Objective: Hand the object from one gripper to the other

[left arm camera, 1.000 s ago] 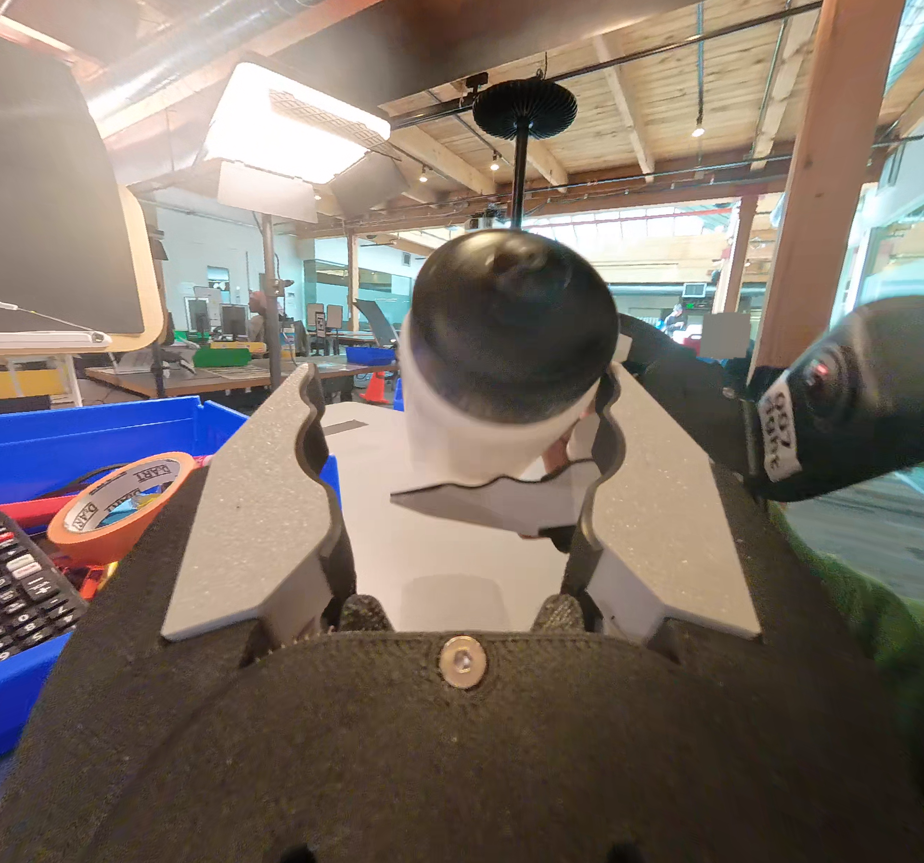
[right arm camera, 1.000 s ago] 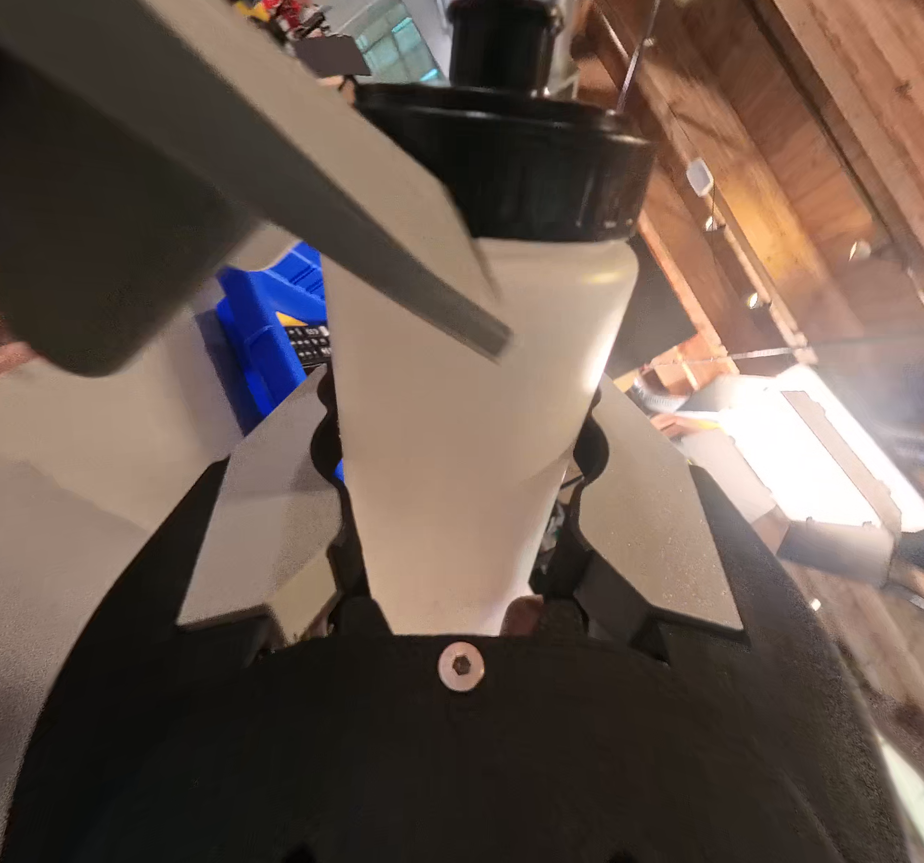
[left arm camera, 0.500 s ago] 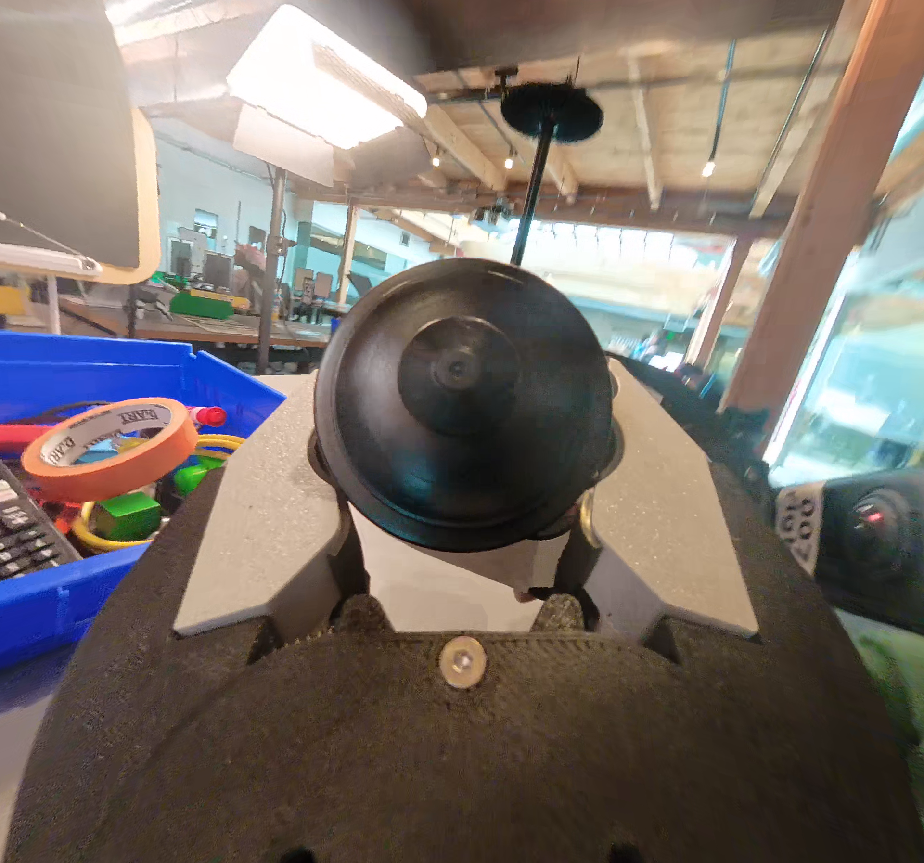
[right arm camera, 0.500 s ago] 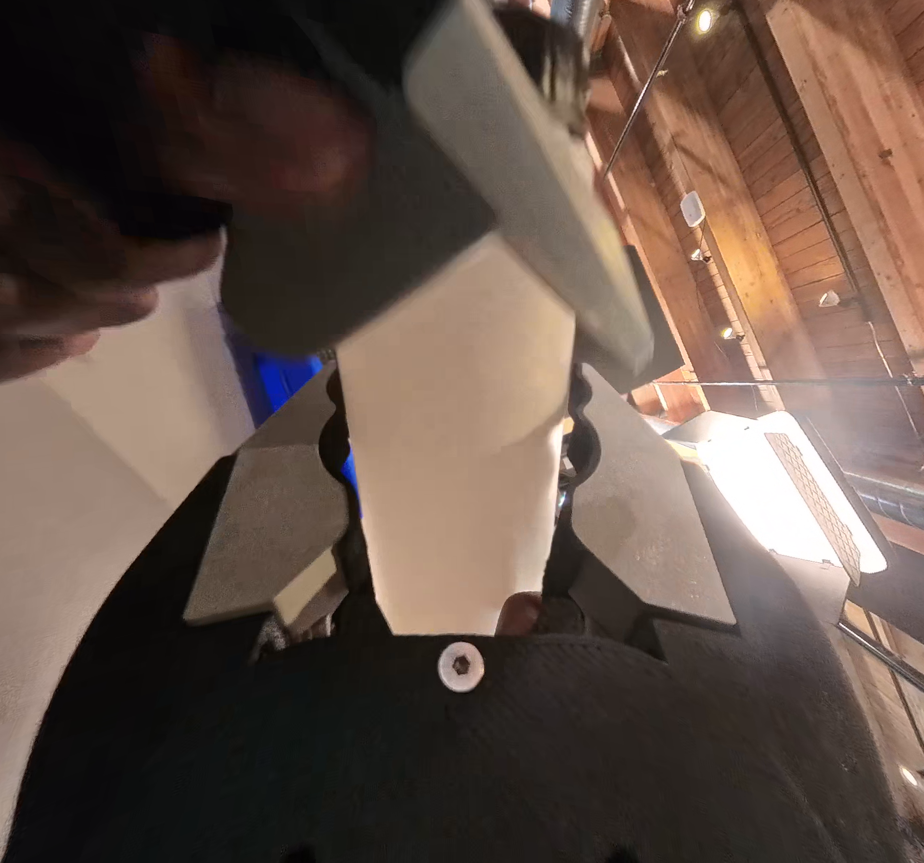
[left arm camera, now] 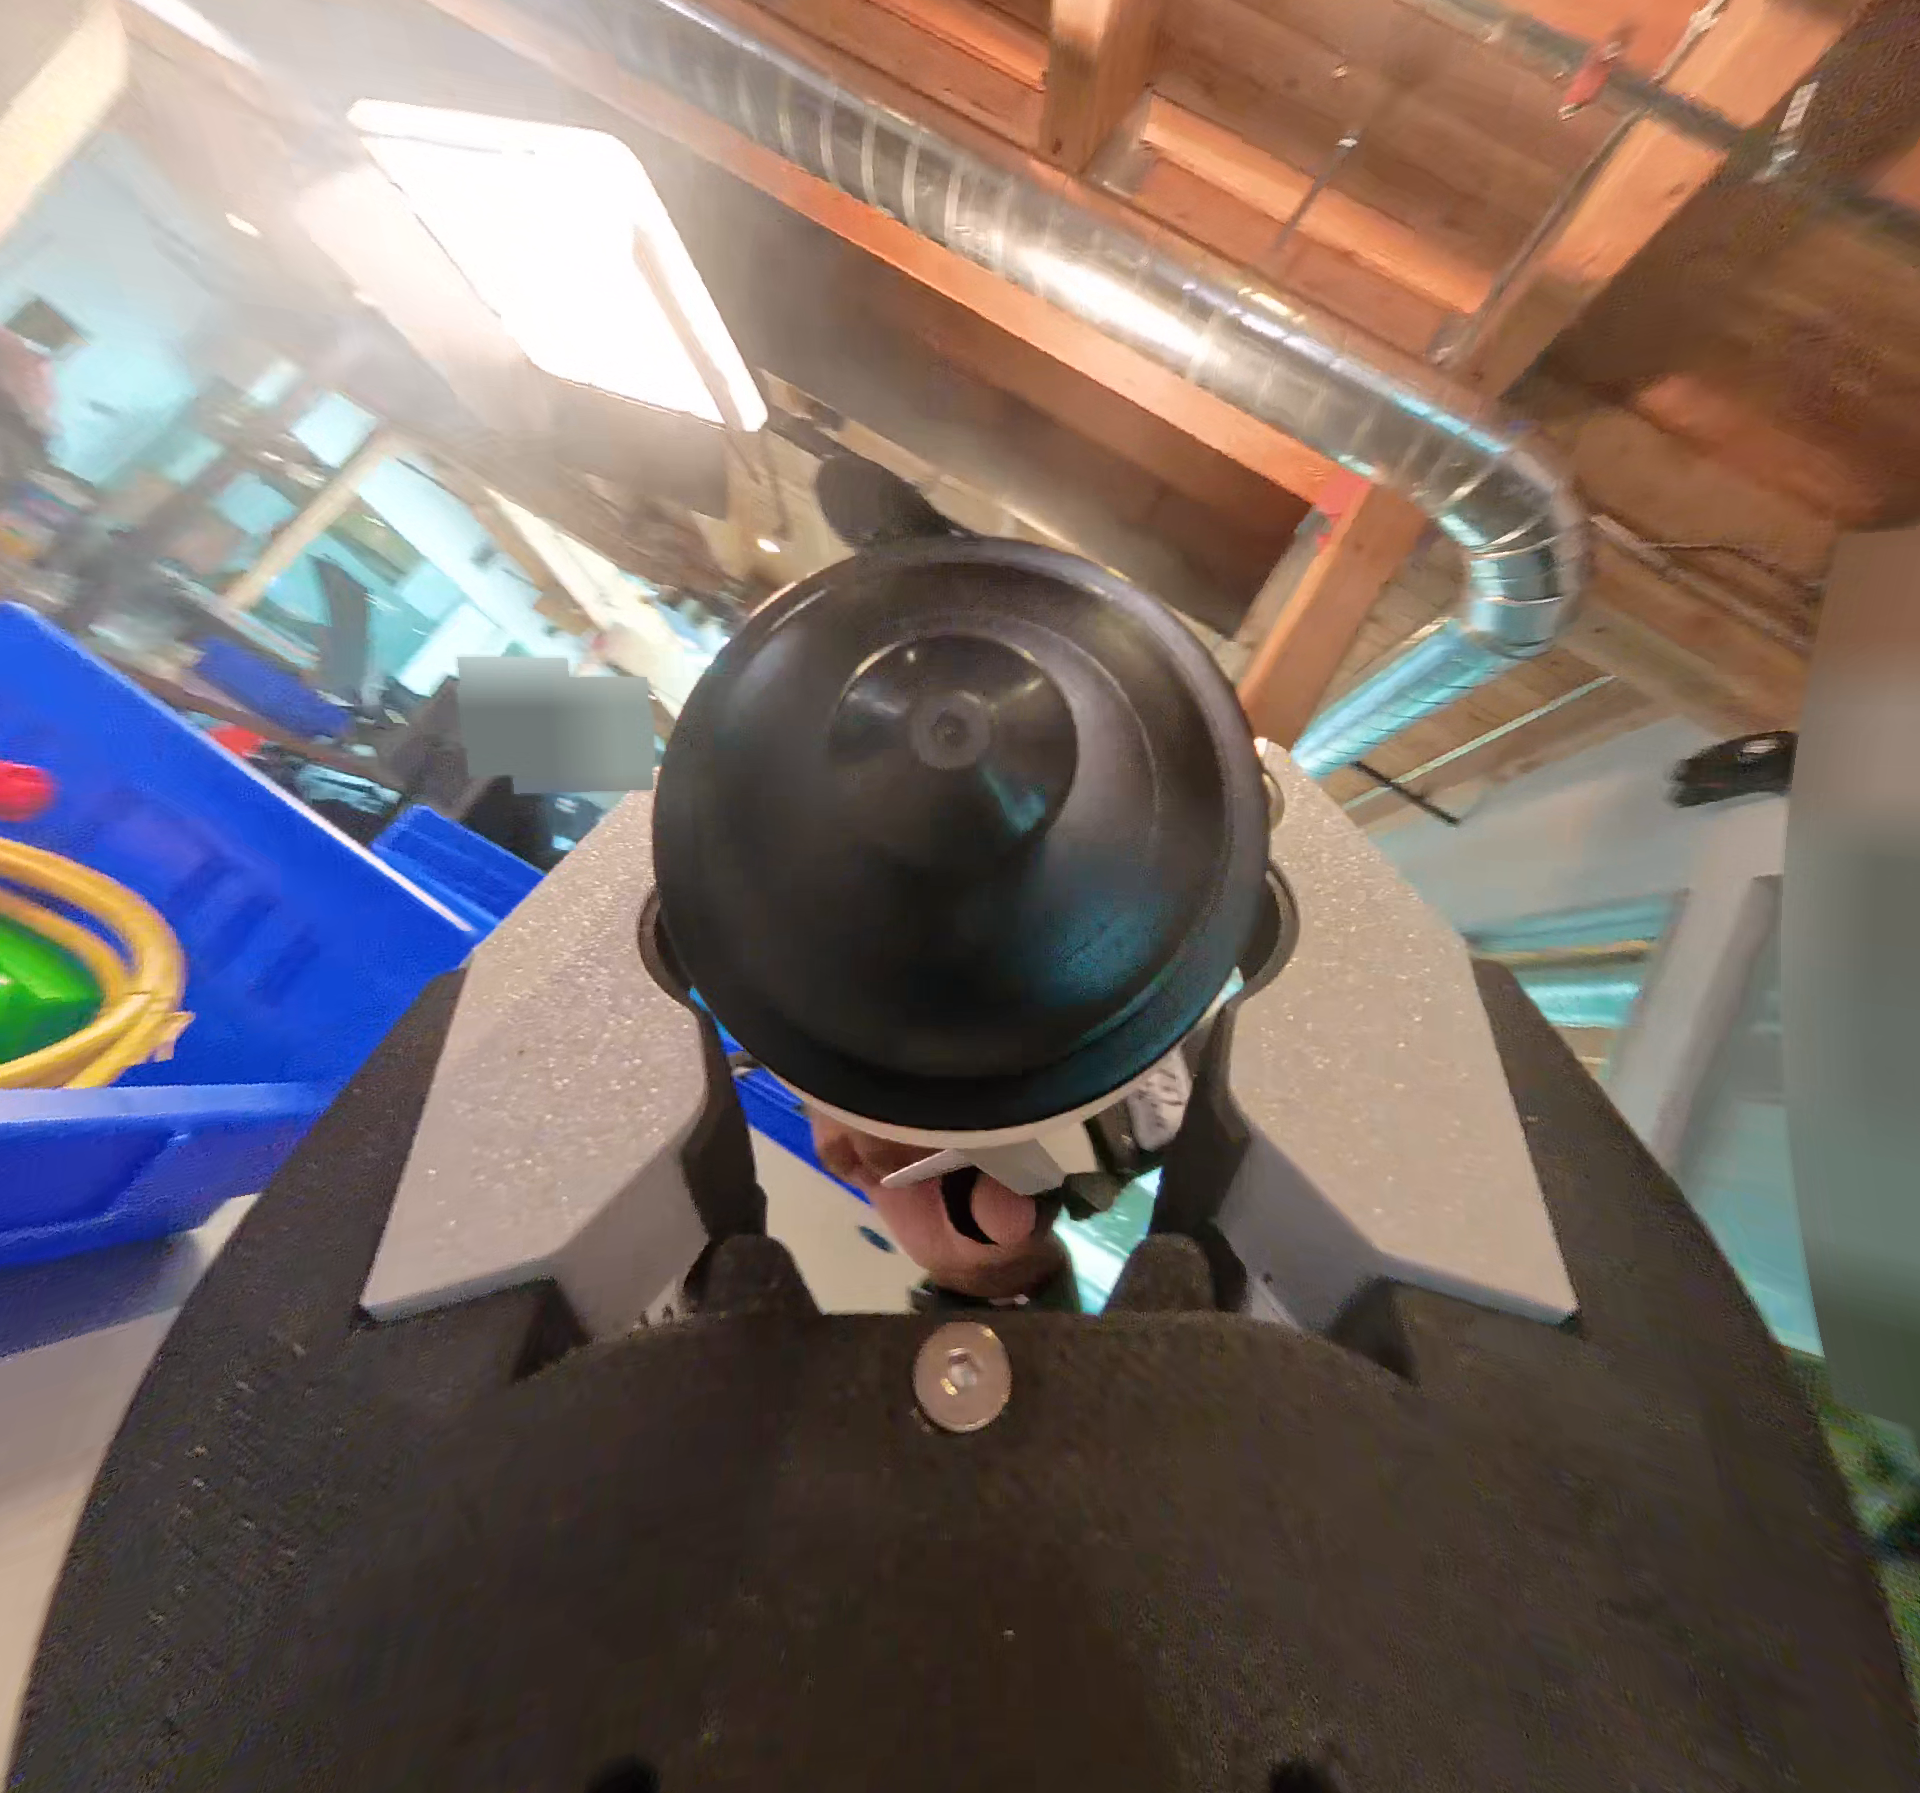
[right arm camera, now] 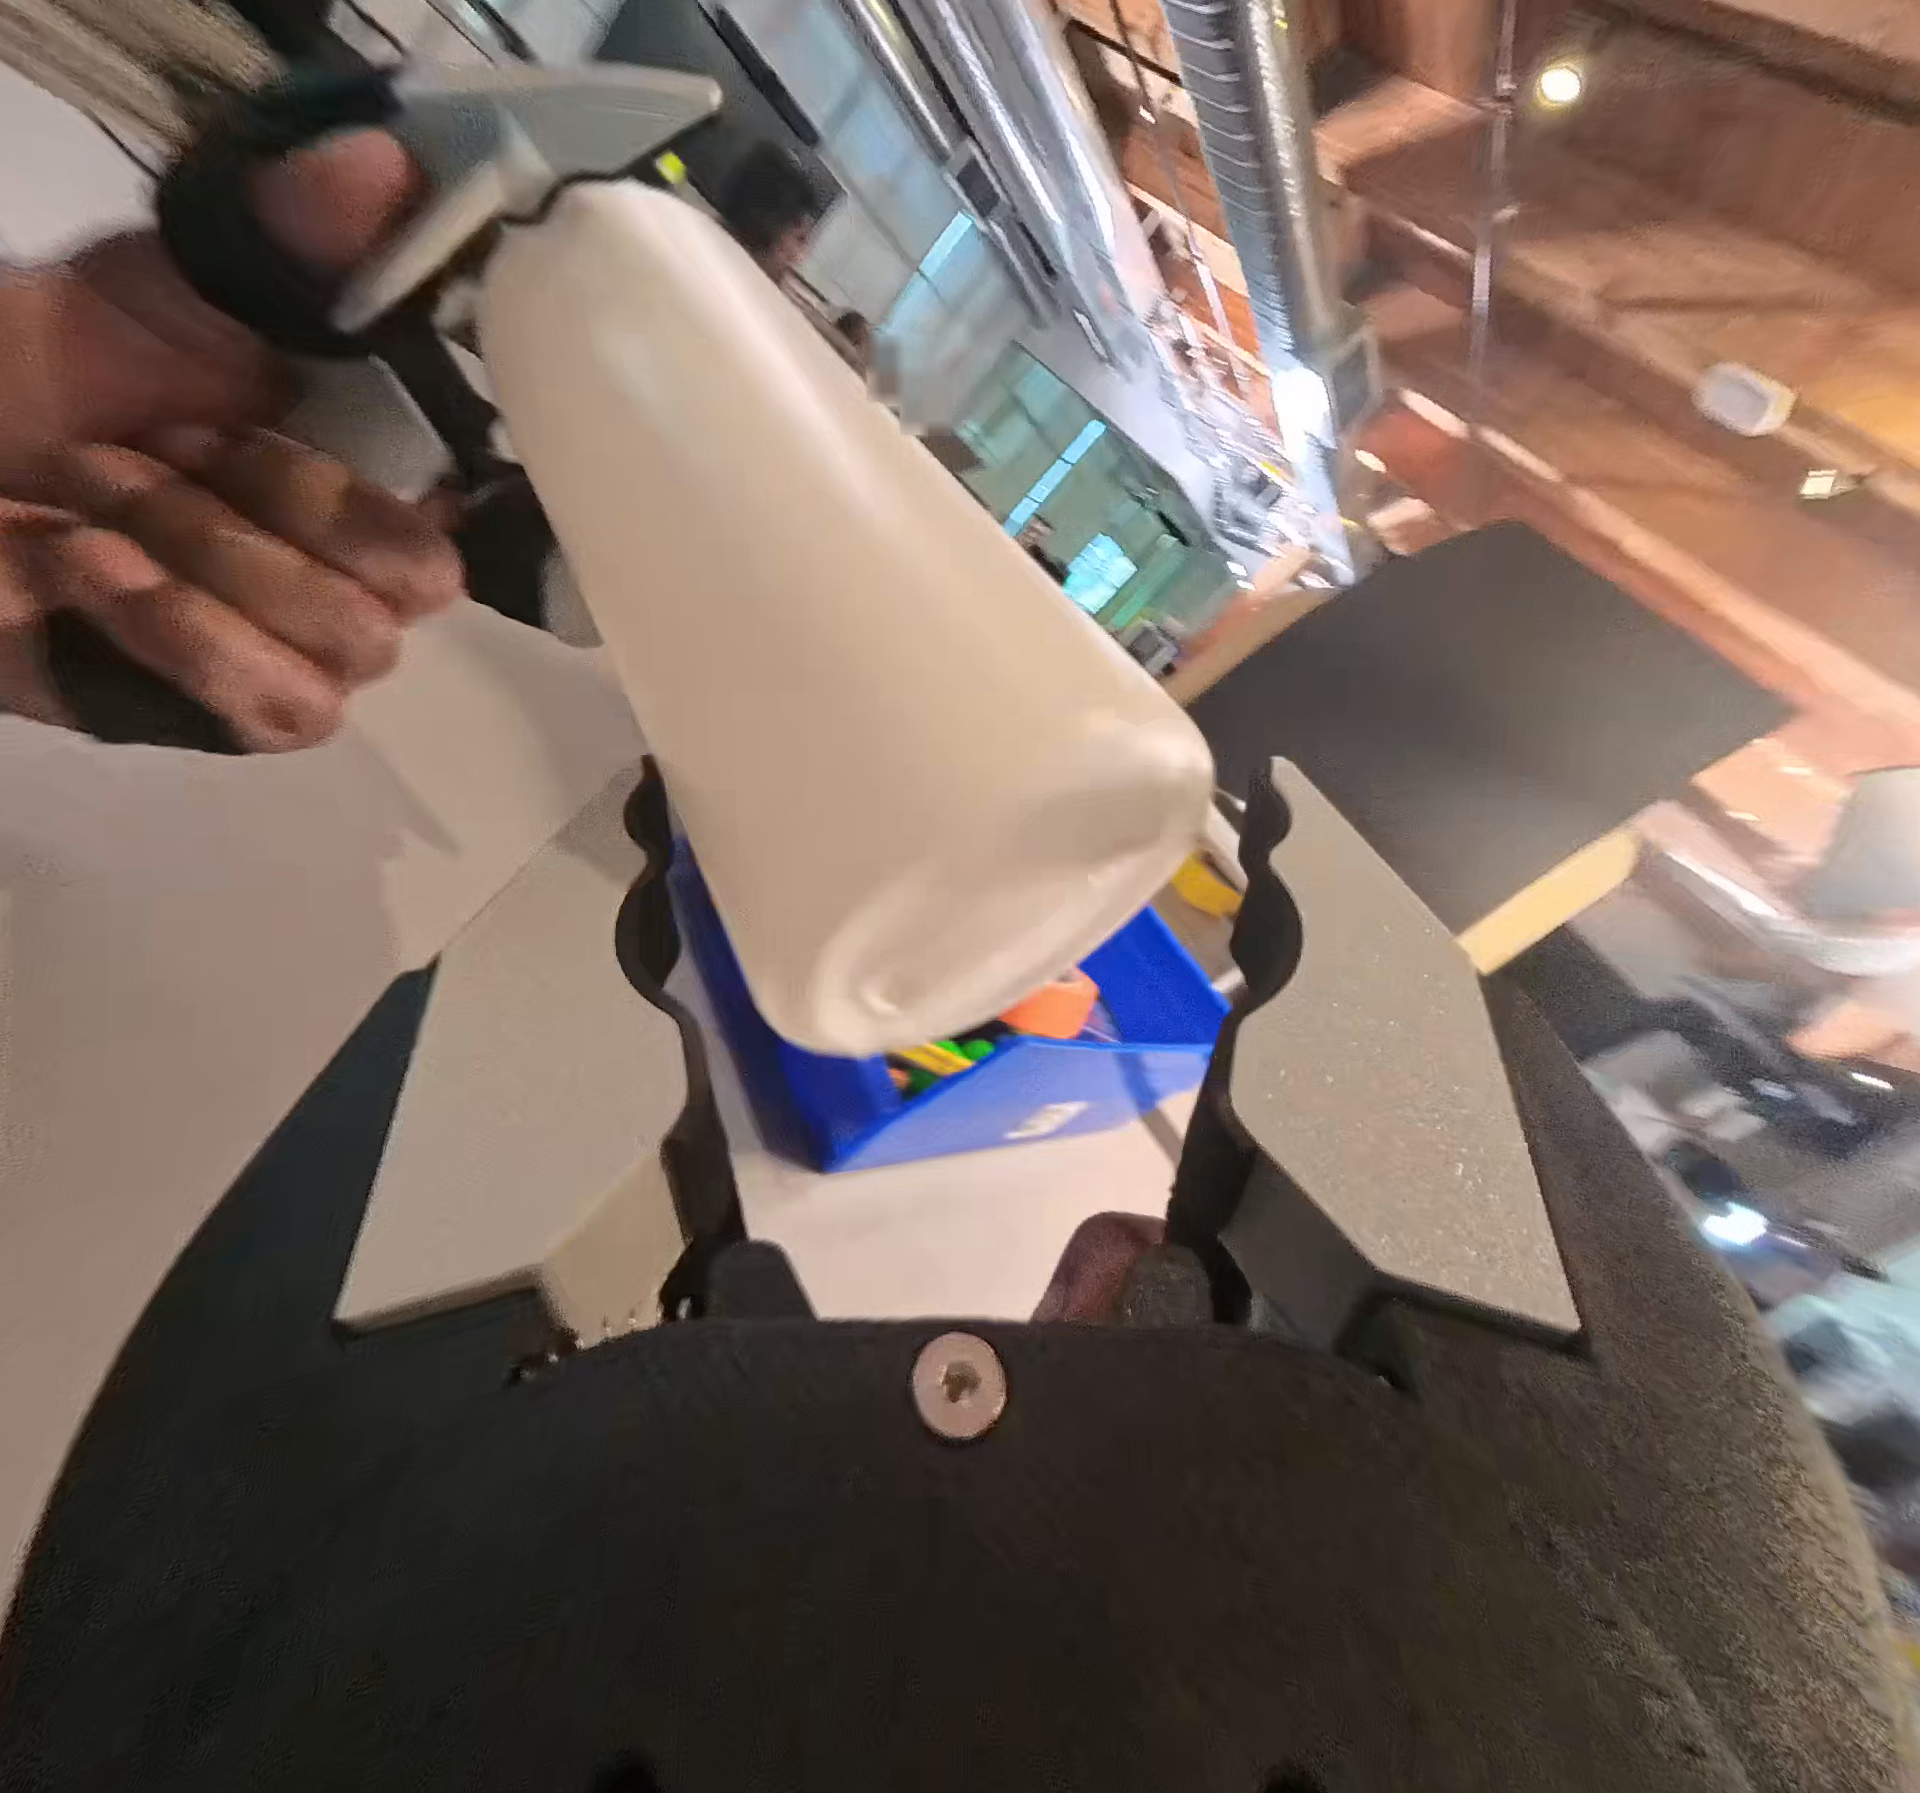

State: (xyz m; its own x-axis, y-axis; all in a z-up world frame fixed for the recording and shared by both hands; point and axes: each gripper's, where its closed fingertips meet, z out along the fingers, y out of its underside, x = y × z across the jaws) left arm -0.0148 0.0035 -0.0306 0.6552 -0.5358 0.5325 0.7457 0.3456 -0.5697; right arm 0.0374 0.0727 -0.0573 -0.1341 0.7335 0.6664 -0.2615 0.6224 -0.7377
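Left gripper [left arm camera: 961, 922], bottle [left arm camera: 951, 839], blue bin [left arm camera: 156, 964] beside

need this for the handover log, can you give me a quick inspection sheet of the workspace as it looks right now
surface: white table, bare where it shows.
job's things: white bottle with black cap, held in the air, its base towards the right wrist camera.
clutter: blue bin on the table with orange and green items inside; a yellow ring in the bin in the left wrist view.
grippers: left gripper shut on the bottle near its cap; right gripper open, bottle base between its fingers but not touching them.
cables: nothing seen.
surroundings: wooden ceiling beams, silver duct, bright light panel, black board; a hand grips the left gripper's handle.
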